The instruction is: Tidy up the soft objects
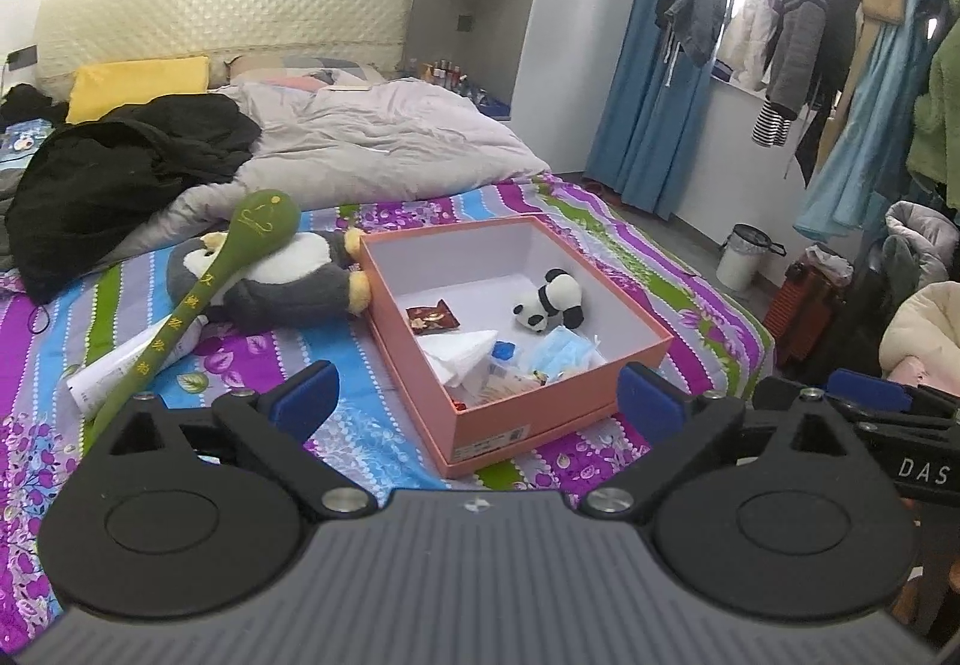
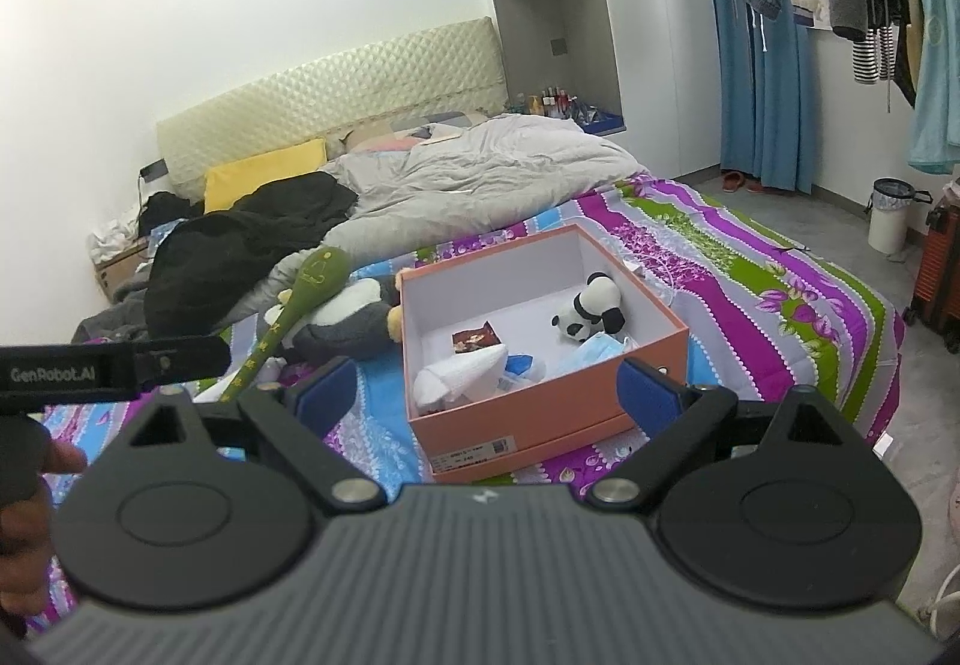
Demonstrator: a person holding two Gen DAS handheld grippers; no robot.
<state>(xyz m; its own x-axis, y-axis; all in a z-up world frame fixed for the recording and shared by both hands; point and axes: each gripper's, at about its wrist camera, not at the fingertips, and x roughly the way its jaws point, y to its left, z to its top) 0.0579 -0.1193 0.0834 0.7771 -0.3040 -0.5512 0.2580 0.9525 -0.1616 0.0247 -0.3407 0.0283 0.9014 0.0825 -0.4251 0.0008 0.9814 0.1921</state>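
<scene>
An open orange box (image 1: 528, 407) (image 2: 540, 401) sits on the bed. Inside it lie a small panda plush (image 1: 552, 302) (image 2: 591, 311), a blue face mask (image 1: 561, 356) (image 2: 594, 353), white cloth (image 1: 462, 359) (image 2: 462, 374) and a red packet (image 1: 432, 318) (image 2: 477, 339). Left of the box lies a grey penguin plush (image 1: 288, 281) (image 2: 342, 320) with a green long-handled massage stick (image 1: 198, 305) (image 2: 294, 317) across it. My left gripper (image 1: 474, 401) is open and empty in front of the box. My right gripper (image 2: 486, 395) is open and empty, also in front of the box.
A white tube (image 1: 126, 365) lies beside the stick. A black coat (image 1: 120, 173) (image 2: 240, 245), grey duvet (image 1: 372, 143) (image 2: 480, 185) and yellow pillow (image 1: 138, 83) cover the far bed. Hanging clothes (image 1: 840, 35), a white bin (image 1: 741, 257) (image 2: 891, 215) and an orange case (image 2: 939, 275) stand right.
</scene>
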